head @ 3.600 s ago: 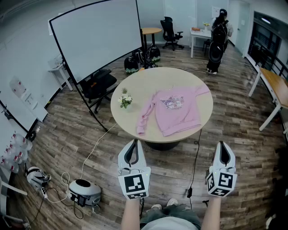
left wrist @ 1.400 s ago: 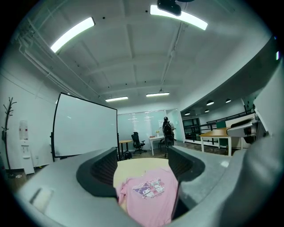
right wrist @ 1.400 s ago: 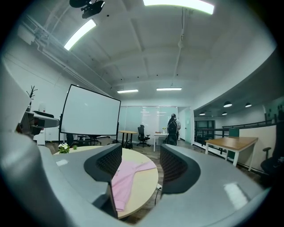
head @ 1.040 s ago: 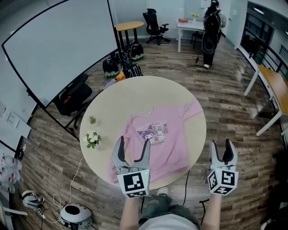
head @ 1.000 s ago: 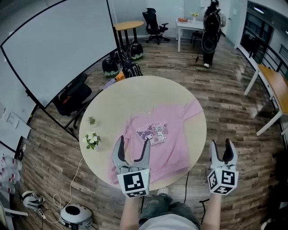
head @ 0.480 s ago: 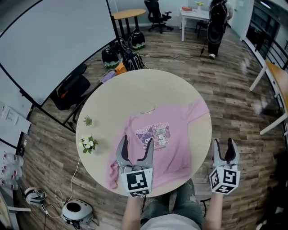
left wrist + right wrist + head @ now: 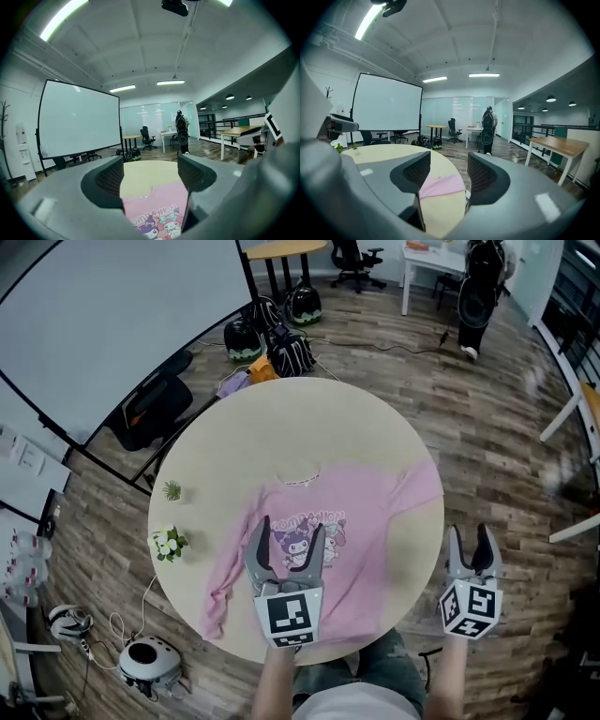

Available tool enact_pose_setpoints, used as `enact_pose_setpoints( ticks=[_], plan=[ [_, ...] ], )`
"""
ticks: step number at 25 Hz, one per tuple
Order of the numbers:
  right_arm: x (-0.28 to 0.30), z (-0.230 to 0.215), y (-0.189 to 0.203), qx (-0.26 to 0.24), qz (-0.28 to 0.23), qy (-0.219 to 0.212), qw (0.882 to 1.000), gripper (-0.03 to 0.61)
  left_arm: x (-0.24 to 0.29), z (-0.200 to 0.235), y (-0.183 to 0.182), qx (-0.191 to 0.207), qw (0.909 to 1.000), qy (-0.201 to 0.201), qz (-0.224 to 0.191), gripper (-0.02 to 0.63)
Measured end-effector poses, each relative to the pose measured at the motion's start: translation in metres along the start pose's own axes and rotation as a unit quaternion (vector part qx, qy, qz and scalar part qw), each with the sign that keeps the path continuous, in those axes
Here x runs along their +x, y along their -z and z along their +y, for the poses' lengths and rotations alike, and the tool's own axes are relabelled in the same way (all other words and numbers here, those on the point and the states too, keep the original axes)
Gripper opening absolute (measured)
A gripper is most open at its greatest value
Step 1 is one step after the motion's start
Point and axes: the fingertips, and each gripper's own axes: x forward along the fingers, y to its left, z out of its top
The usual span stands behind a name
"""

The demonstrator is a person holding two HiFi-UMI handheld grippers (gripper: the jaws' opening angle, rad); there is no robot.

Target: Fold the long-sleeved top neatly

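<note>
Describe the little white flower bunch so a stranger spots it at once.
Find the round beige table in the head view. Near its left edge, left of the pink long-sleeved top, sits the small bunch of white flowers. White blooms set it apart from the plain green sprig just beyond it.

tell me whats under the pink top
The pink top lies spread on the round beige table, print side up. Only bare tabletop shows around it. The surface directly beneath the fabric is covered, so nothing else can be confirmed there.
</note>
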Motion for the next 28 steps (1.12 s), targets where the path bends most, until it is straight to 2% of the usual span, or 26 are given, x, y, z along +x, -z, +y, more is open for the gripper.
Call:
enact_pose_setpoints(
  ticks=[10, 23, 28],
  plan=[
    [0.103, -0.035, 0.018, -0.026, 0.047, -0.049, 0.997, 0.252, 0.072, -0.031, 0.023, -0.007, 0.9976, -0.039, 0.057, 0.350],
    [0.191, -0.047, 0.089, -0.020, 0.131, -0.092, 0.987, 0.247, 0.131, -0.050, 0.069, -0.007, 0.9908, -0.056, 0.123, 0.350],
    [0.213, -0.051, 0.109, -0.024, 0.153, -0.096, 0.983, 0.235, 0.143, -0.054, 0.088, -0.008, 0.9871, -0.058, 0.149, 0.350]
  ],
)
